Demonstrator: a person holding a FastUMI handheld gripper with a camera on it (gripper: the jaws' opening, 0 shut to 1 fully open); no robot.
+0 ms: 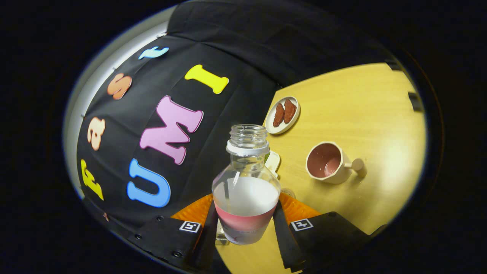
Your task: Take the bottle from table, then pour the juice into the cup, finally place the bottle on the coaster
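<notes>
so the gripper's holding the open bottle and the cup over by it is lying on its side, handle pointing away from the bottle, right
Not quite. In the gripper view the cup stands upright on the table, mouth open upward, not on its side. The rest holds: the gripper is shut on the open bottle, and the cup's handle points away from the bottle.

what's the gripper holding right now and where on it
The hand-held gripper is shut on the bottle, its two fingers pressing the lower body on either side, at the label band. The open neck is free.
</notes>
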